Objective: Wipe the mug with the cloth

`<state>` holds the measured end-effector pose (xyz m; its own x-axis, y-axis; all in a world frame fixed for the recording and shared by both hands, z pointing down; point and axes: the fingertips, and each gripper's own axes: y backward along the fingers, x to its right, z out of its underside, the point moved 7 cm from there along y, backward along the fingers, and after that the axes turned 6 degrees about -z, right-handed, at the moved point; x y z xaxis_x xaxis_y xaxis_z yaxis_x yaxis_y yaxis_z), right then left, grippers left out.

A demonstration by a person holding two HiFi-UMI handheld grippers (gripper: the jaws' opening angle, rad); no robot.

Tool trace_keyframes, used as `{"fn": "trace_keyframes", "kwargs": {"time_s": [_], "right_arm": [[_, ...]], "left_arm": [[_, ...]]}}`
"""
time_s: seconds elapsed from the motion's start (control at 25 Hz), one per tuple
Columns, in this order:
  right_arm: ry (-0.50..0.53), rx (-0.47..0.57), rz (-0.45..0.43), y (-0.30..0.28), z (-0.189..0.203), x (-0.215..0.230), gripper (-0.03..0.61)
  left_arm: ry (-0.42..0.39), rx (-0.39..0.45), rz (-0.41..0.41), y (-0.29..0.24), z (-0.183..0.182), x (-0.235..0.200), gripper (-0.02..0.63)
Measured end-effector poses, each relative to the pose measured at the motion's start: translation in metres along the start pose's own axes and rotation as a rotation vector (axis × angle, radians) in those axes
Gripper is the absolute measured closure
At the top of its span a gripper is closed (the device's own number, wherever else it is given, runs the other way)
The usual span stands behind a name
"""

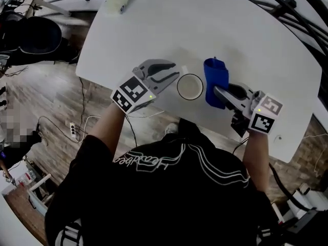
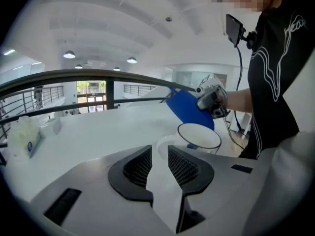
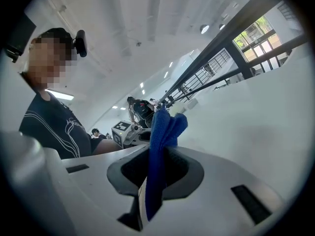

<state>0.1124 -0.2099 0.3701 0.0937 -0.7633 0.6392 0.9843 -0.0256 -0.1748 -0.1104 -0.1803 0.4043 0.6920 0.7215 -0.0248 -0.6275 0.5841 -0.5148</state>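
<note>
Fingers (image 3: 184, 172) on the right gripper (image 1: 218, 92) pinch the blue cloth (image 1: 215, 78), mug (image 1: 190, 86) at their 9 o'clock. The left gripper (image 1: 176, 75) is only narrowly apart, empty.

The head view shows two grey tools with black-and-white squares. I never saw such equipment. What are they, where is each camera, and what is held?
There is no robot: a person holds a two-jaw gripper in each hand, and the squared cubes belong to them. The head view comes from a camera on the person's head, looking down. The two gripper views come from cameras riding on each gripper, looking along its jaws. On the white table stands a white mug. The right gripper is shut on a blue cloth beside the mug. The left gripper has its jaws at the mug's other side, slightly apart; whether they grip it is unclear.
</note>
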Motion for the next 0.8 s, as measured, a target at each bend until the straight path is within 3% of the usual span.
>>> {"fn": "trace_keyframes", "kwargs": {"time_s": [0.28,0.8], "right_arm": [[-0.003,-0.044,-0.032,-0.025,-0.01,0.026,0.531],[0.018,-0.187,-0.158,-0.037,-0.006,0.028,0.531]], "left_arm": [[-0.025,-0.018,0.098,-0.025,0.014,-0.018,0.512],[-0.005,0.016,0.148,-0.038,0.016,-0.014,0.529]]}}
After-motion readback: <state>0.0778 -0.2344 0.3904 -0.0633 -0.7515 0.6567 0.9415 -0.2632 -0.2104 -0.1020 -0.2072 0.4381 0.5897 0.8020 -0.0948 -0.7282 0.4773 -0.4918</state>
